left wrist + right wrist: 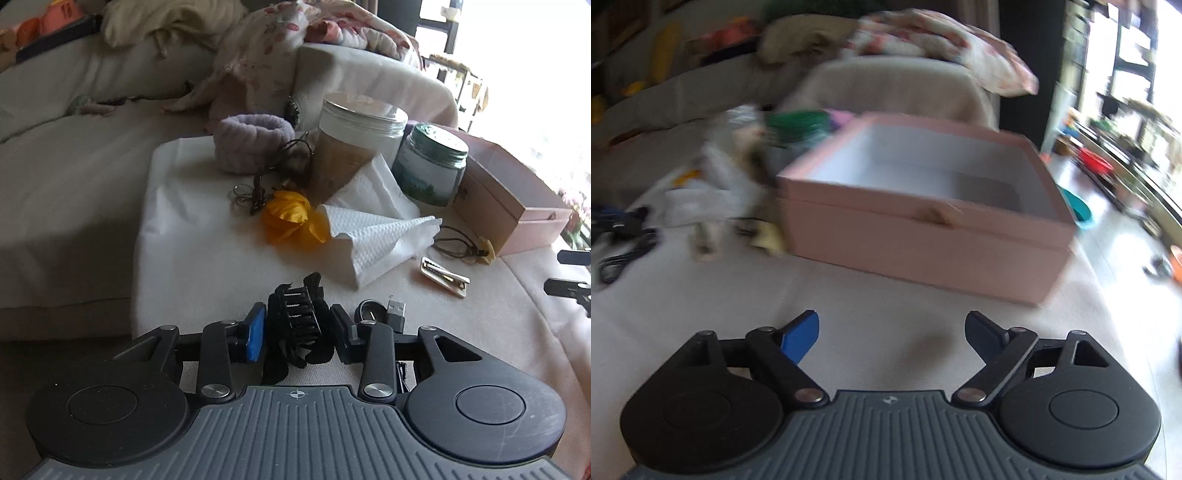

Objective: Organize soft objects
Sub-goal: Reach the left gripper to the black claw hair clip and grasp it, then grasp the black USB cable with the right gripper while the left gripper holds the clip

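Number 11 on orange item [61,14], no other readable text

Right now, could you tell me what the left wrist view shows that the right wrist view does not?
Only the left wrist view shows the left gripper with a black claw hair clip between its pads, plus sharp detail: a yellow fabric flower, a lavender scrunchie, white paper towel, two jars and a metal barrette.

Only the right wrist view shows the right gripper, open and empty, and the pink box's bare white interior.

Both share the pink box, the pale bed surface and the floral bedding behind.
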Demonstrator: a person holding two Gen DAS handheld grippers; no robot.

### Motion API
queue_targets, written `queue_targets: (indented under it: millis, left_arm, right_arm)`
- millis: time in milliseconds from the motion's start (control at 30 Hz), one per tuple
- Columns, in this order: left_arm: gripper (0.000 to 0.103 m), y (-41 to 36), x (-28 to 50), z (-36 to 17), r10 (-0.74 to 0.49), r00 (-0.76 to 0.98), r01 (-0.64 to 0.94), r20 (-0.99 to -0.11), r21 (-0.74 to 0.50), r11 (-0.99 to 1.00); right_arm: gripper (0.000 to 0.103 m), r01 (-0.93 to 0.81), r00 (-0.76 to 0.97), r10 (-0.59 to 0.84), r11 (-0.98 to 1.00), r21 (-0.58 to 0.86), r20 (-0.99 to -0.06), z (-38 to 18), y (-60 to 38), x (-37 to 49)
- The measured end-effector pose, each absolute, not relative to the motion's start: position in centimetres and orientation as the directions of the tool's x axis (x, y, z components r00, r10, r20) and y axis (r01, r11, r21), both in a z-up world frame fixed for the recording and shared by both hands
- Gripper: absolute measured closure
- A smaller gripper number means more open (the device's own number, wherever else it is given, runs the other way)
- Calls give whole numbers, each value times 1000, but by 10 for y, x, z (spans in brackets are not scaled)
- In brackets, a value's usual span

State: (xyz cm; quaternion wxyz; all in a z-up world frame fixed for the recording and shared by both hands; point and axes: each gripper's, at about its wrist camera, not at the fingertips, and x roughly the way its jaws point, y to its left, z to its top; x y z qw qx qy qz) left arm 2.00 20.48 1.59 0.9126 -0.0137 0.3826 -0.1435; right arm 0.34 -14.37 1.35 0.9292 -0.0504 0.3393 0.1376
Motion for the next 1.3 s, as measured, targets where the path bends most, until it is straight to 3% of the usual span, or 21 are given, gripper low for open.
queue_targets:
  millis: [200, 267, 367, 600, 700, 767, 833, 1100, 1300]
  left_arm:
    - [64, 235, 11, 25, -345, 699, 165, -626, -328, 930]
    - [64, 243, 5, 30, -310, 737, 123, -600, -333, 935]
    - [64, 252, -4, 37, -266, 767, 85, -584, -318, 944]
    - [64, 268, -11, 36, -258, 780, 48, -570, -357, 933]
    - [64, 270, -14, 34, -260, 777, 48, -573, -359, 932]
    - [64, 270, -15, 34, -260, 777, 46, -573, -361, 932]
    - [64, 270, -15, 35, -262, 776, 45, -573, -364, 930]
    - [64, 234, -18, 55, -307, 758, 104, -575, -358, 928]
    - [64, 167, -18, 66, -412, 692, 233, -594, -356, 905]
  right_arm:
    - [19, -513, 657, 434, 856, 56, -616, 50, -57, 9]
    - [29, -565, 579, 493, 817, 116, -649, 48, -21, 15]
    - [33, -597, 472, 573, 767, 235, -670, 40, 18, 23]
    - [43, -615, 460, 526, 770, 171, -715, 17, 74, 38]
    - [57, -638, 526, 498, 767, 67, -690, 11, 82, 33]
    - [79, -653, 539, 487, 757, 24, -688, 10, 82, 34]
    - [90, -662, 536, 483, 749, 11, -692, 13, 77, 33]
    - [90, -653, 573, 538, 756, 52, -618, 49, 11, 3]
    - [90, -566, 658, 492, 822, 56, -569, 70, -71, -26]
